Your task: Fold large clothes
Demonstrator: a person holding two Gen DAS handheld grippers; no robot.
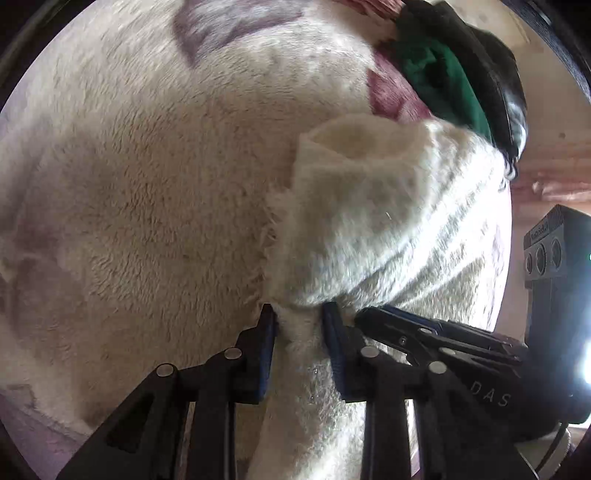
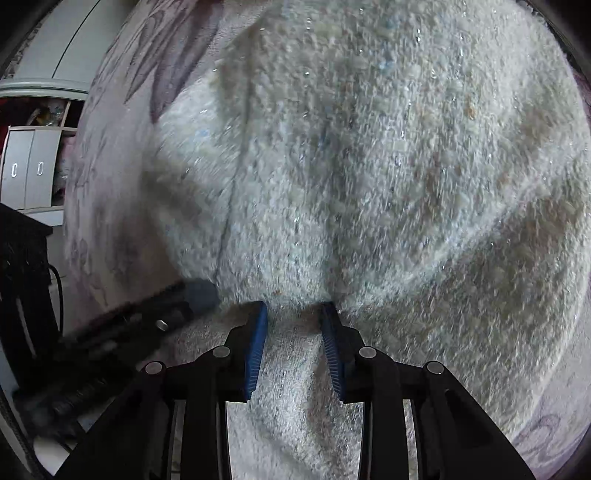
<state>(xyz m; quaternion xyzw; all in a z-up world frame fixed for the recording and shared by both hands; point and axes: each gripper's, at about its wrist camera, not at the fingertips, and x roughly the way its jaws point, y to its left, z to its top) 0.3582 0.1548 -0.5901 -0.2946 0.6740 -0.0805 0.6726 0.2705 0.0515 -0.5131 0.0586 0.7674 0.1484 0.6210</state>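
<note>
Floral bedspread (image 1: 207,33) underlies everything. Left wrist view: we see the left gripper (image 1: 299,332), fingers nearly closed, pinching a bunched fold of the cream fleece garment (image 1: 369,221) on the bed, with the right gripper (image 1: 424,332) just beside. Right wrist view: its fingers pinch the same garment (image 2: 369,166).
</note>
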